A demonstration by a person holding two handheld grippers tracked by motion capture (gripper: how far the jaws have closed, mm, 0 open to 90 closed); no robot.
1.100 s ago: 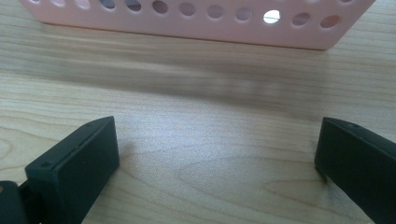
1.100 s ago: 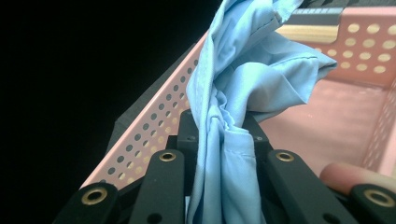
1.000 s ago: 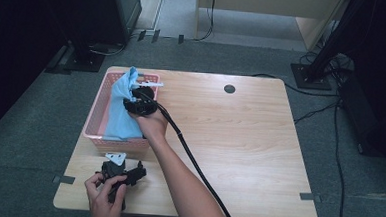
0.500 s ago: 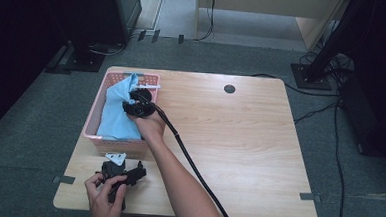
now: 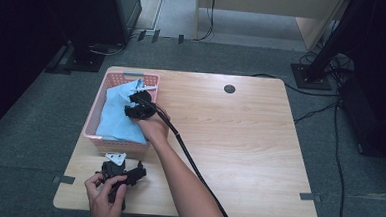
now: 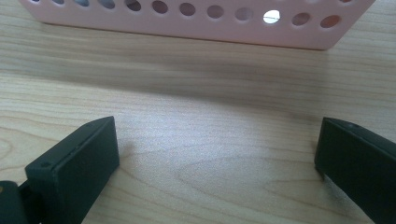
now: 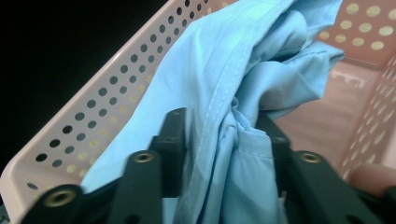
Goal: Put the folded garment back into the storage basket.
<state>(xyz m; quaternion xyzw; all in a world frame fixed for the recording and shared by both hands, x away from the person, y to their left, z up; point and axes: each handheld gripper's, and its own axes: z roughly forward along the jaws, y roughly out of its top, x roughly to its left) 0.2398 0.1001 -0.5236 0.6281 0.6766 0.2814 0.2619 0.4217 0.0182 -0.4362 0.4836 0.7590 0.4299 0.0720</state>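
So the light blue cloth (image 5: pixel 116 115) is sitting in the pink basket (image 5: pixel 94 114), draped across most of the inside and bunched up toward the basket's far end. A second ago it stood up taller over the far rim; now it's sunk lower and spread flatter into the basket.

The right tongs (image 5: pixel 137 103) are over the basket's right side and clamped on a fold of the cloth. In the right gripper view you can see the fabric (image 7: pixel 243 116) pinched between the two black jaws, with the basket's holed wall (image 7: pixel 116 98) running along the left. The hand has come down and a bit toward the near end of the basket compared to before.

The left tongs (image 5: pixel 123 172) rest on the tabletop (image 5: pixel 239 141) just in front of the basket's near wall, jaws wide apart with bare wood between them, and the basket's wall (image 6: pixel 196 23) is right ahead. That one hasn't budged from a second ago.
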